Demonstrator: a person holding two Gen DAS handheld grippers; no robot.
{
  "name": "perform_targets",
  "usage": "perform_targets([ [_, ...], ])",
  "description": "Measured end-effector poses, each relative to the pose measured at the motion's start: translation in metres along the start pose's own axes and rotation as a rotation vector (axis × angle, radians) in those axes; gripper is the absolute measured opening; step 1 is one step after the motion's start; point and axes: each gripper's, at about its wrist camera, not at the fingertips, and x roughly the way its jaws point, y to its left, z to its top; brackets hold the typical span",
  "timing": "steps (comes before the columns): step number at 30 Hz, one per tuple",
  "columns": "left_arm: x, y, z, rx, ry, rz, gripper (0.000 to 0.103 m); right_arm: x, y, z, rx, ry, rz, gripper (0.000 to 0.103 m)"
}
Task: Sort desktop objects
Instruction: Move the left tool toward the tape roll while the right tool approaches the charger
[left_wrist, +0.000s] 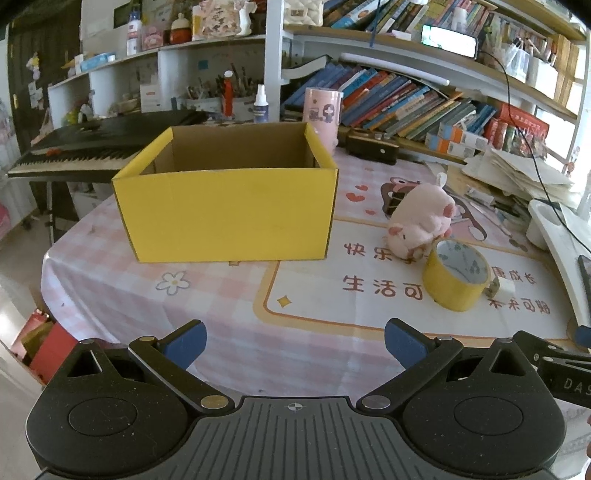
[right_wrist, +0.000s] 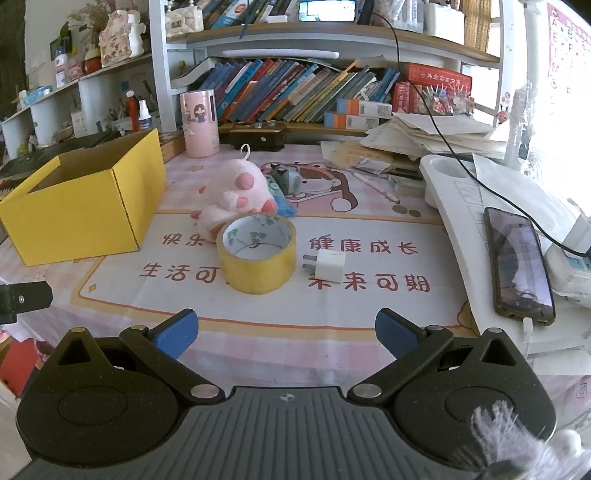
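Note:
An open yellow cardboard box (left_wrist: 225, 214) stands on the table; it also shows at the left of the right wrist view (right_wrist: 85, 218). A pink plush pig (left_wrist: 421, 221) (right_wrist: 236, 195) lies to its right. A yellow tape roll (left_wrist: 456, 278) (right_wrist: 256, 254) stands in front of the pig. A white plug charger (left_wrist: 504, 287) (right_wrist: 327, 263) lies right of the roll. My left gripper (left_wrist: 295, 345) is open and empty, above the table's near edge. My right gripper (right_wrist: 286, 334) is open and empty, in front of the tape roll.
A pink cup (right_wrist: 199, 123), a black case (right_wrist: 258, 138) and a small grey-blue toy (right_wrist: 286, 179) sit further back. A phone (right_wrist: 519, 266) on a white stand, paper stacks and bookshelves crowd the right and back. A keyboard (left_wrist: 74, 151) stands left.

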Motion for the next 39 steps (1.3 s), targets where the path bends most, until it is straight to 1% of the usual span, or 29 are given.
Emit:
perform_targets([
  [9,0.004,0.0,0.0,-0.004,0.013,0.002,0.103,-0.001,-0.001,0.0,-0.006,0.009,-0.018,0.103],
  [13,0.007,-0.006,0.0,0.006,0.025,0.002,0.103,0.001,-0.005,0.0,-0.015,0.013,-0.02,0.103],
  [17,0.009,-0.012,0.002,0.01,0.018,-0.003,0.103,0.004,-0.007,0.002,-0.018,0.015,-0.018,0.102],
  [23,0.018,-0.027,0.007,0.017,0.032,0.0,0.103,0.017,-0.021,0.01,-0.039,0.039,0.001,0.101],
  [28,0.032,-0.036,0.013,-0.025,0.067,-0.005,0.103,0.034,-0.03,0.014,-0.081,0.084,-0.005,0.099],
  [32,0.041,-0.05,0.017,-0.017,0.071,-0.006,0.103,0.045,-0.041,0.02,-0.087,0.092,0.015,0.098],
  [34,0.045,-0.057,0.02,-0.012,0.074,-0.015,0.103,0.05,-0.045,0.023,-0.097,0.09,0.039,0.093],
  [38,0.051,-0.07,0.024,-0.015,0.07,-0.044,0.103,0.062,-0.049,0.03,-0.144,0.09,0.071,0.087],
  [39,0.051,-0.074,0.025,-0.015,0.061,-0.043,0.103,0.065,-0.049,0.032,-0.156,0.092,0.077,0.083],
])
